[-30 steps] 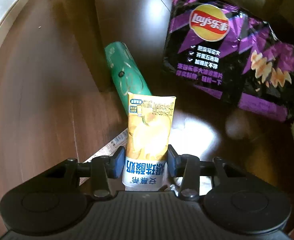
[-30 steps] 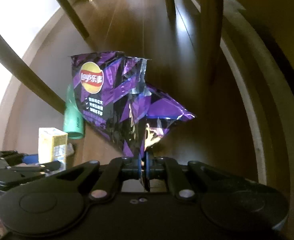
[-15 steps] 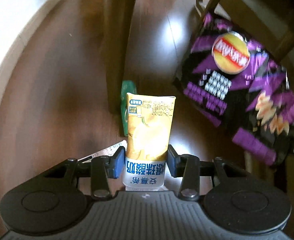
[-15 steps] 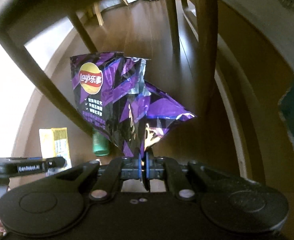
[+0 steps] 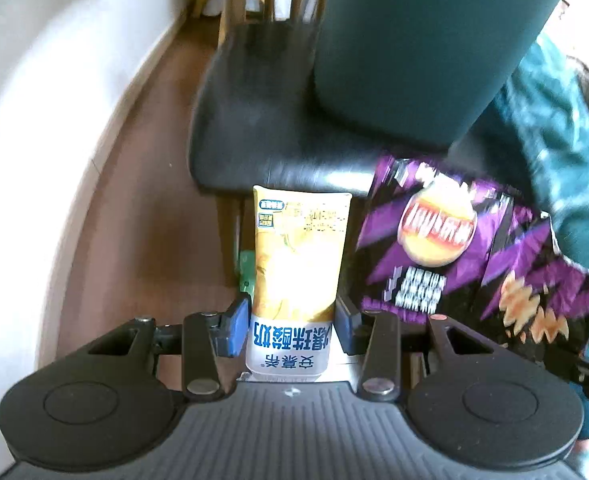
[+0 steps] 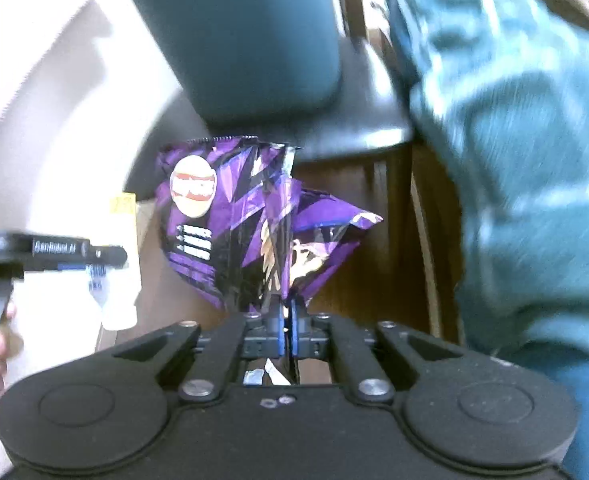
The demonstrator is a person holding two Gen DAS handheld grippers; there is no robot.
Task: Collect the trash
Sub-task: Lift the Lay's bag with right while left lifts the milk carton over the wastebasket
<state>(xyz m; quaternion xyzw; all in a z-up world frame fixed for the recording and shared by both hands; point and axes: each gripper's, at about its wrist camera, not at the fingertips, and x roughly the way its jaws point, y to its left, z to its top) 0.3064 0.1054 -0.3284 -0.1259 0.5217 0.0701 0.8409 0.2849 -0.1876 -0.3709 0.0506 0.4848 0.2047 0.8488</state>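
Left gripper (image 5: 293,322): we pinch the yellow-and-white drink carton (image 5: 297,272) at its lower end, long axis straight out from the jaws. Right gripper (image 6: 287,322): pressed together on the purple crinkled chip bag (image 6: 250,216). Beyond both: tall dark teal bin (image 5: 426,48) on the black chair seat (image 5: 262,120), likely the drop, so both loads must clear its rim.

A yellow-and-white yogurt carton (image 5: 296,280) with blue lettering stands upright in the air, pinched at its lower sides; just beside it on the right hangs a crumpled purple-and-black chip bag (image 6: 250,220), clamped at its bottom corner, logo facing forward.
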